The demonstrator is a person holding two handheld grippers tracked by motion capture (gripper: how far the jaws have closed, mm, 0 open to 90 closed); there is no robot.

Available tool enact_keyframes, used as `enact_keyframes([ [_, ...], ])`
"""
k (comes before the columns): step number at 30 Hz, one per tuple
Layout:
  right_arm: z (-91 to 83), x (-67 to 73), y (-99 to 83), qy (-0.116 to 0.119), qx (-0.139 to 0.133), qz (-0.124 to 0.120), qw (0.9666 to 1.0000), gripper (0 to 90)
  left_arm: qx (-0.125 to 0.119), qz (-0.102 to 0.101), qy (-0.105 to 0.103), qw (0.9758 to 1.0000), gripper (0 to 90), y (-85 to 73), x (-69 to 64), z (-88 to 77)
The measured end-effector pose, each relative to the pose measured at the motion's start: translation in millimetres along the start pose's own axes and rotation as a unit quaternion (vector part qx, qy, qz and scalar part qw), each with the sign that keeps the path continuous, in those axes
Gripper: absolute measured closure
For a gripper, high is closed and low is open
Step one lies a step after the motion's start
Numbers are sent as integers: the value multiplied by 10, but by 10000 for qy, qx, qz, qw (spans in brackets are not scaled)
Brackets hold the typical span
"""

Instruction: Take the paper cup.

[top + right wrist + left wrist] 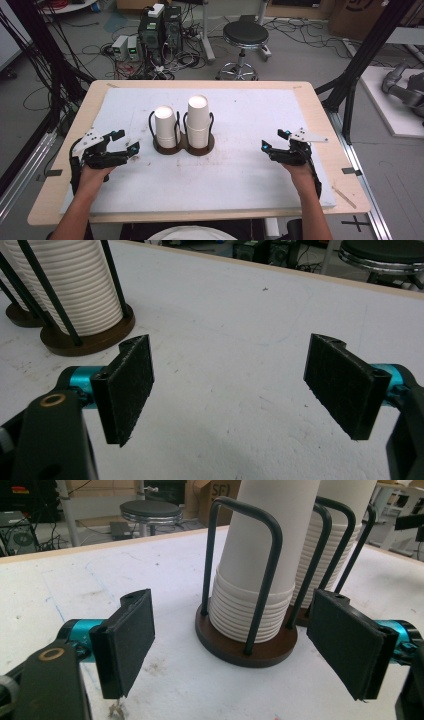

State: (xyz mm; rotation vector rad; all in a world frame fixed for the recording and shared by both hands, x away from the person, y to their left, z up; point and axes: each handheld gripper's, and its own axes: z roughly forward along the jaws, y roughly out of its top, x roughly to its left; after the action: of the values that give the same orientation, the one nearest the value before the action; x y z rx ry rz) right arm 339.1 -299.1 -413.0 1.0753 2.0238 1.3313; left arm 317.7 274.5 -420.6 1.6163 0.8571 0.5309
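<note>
The left gripper [126,141] rests low over the white foam-covered table top [240,175] with its two black padded jaws spread wide and nothing between them; in the left gripper view its opening [230,645] looks straight at the nearer stack of white paper cups [260,555], which stands upright, mouth down, inside a dark wire cage on a round brown wooden base [235,650]. That stack lies ahead and just to the inner side of this gripper, its long axis vertical, so a grasp would likely come in level from the side. The right gripper [274,141] is likewise released, jaws apart and empty, and sits well apart from the taller stack of white paper cups [198,122], which in the right gripper view [227,390] appears off toward the upper left corner. The left gripper seems the nearer to its stack.
</note>
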Motion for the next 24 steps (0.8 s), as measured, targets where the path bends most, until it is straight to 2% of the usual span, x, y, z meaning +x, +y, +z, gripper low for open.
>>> enact_keyframes([
  [4,27,51,30,25,23,-101,9999,205,-13,8,23,10000,192,-5,-1,-53],
  [7,45,140,85,154,-53,-110,9998,213,-77,-19,69,9999,192,-1,3,-99],
  [10,39,224,140,323,-156,-140,9993,351,-87,-36,84,9999,192,0,19,-96],
  [11,39,275,171,429,-176,-200,9987,472,-89,-40,91,9999,192,0,17,-91],
  [12,39,275,171,429,-176,-200,9987,472,-75,-33,100,9999,192,-1,15,-89],
  [14,50,328,195,528,-165,-247,9982,571,-51,-25,93,9999,192,-5,17,-83],
  [16,82,418,220,499,-274,-306,9979,733,-35,-30,104,9999,192,-9,26,-84],
  [19,104,471,230,470,-395,-281,9977,784,-36,-36,123,9999,193,-10,40,-88],
  [20,120,508,246,393,-473,-180,9979,808,-26,-38,132,9999,192,-12,43,-91],
  [24,130,520,285,381,-569,-66,9976,842,-25,-43,130,9999,192,-18,37,-102],
])
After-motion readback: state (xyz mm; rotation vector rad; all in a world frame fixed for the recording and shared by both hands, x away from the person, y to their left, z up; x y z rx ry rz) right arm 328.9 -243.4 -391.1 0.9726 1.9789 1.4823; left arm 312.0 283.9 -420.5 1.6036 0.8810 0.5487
